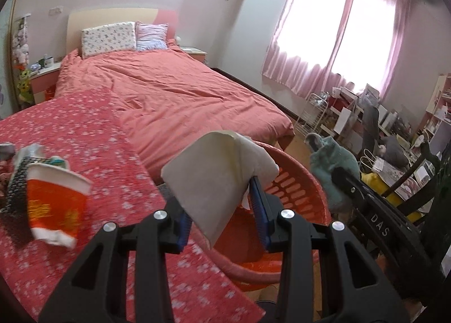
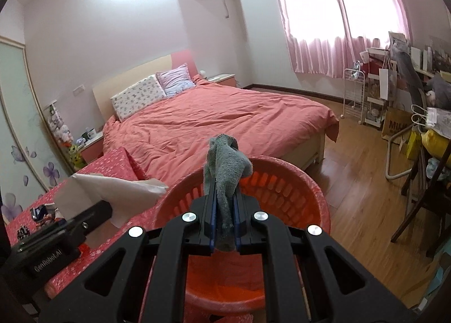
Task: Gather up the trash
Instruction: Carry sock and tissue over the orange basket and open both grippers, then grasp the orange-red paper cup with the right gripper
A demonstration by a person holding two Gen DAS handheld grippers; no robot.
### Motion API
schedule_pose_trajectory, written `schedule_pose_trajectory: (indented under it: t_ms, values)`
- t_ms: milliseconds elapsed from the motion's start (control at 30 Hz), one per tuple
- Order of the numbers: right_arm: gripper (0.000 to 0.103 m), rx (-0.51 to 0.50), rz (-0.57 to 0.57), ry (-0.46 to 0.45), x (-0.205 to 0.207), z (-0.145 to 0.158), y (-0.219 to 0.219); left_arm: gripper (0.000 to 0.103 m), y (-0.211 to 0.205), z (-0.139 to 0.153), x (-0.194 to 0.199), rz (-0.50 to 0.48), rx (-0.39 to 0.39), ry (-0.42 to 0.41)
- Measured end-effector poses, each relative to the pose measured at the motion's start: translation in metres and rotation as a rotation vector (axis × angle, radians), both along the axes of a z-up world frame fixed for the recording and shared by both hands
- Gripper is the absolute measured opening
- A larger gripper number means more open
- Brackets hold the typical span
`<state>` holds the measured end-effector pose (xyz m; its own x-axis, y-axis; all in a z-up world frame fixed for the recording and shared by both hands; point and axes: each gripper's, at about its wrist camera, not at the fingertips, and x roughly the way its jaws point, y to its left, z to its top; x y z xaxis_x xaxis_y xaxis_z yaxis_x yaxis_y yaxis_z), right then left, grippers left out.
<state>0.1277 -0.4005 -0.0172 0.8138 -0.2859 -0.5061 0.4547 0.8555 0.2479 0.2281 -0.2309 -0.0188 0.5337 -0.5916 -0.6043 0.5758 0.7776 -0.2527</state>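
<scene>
My left tongs point(image 1: 225, 207) clamp a folded white paper point(image 1: 214, 179) at frame centre, just at the near rim of the orange basket point(image 1: 307, 179). My right tongs point(image 2: 225, 210), nearly shut, pinch a grey rag point(image 2: 225, 170) above that basket. I'd carry both fully over the opening before letting go.

Daylight: strong, through pink curtains point(image 2: 324, 27) at far right, window blown out white. Room evenly bright, shadows soft. Paper cup point(image 1: 55, 201) near left motion-blurred. Fisheye bending at edges; black vignette in corners.
</scene>
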Motion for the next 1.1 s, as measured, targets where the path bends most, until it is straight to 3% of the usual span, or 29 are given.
schedule_pose_trajectory:
  t_ms: [100, 167, 333, 533, 800, 1100]
  values:
    - [0.01, 0.031, -0.006, 0.002, 0.003, -0.004, -0.008, 0.04, -0.011, -0.009, 0.006, -0.013, 0.01, 0.019]
    - [0.012, 0.059, -0.012, 0.004, 0.005, -0.007, -0.013, 0.047, -0.02, -0.015, 0.011, -0.015, 0.024, 0.032]
    - [0.041, 0.114, -0.02, 0.018, 0.005, -0.015, -0.013, 0.062, -0.025, -0.029, 0.021, 0.0, 0.055, 0.061]
    - [0.053, 0.075, -0.035, 0.038, 0.001, -0.008, -0.005, 0.068, -0.003, -0.034, 0.021, 0.04, 0.078, 0.055]
    - [0.057, -0.006, -0.01, 0.061, 0.0, 0.009, 0.013, 0.072, 0.042, -0.021, 0.008, 0.116, 0.113, 0.012]
    - [0.062, -0.049, 0.093, 0.086, 0.011, 0.017, 0.062, 0.077, 0.128, -0.002, -0.01, 0.259, 0.134, -0.045]
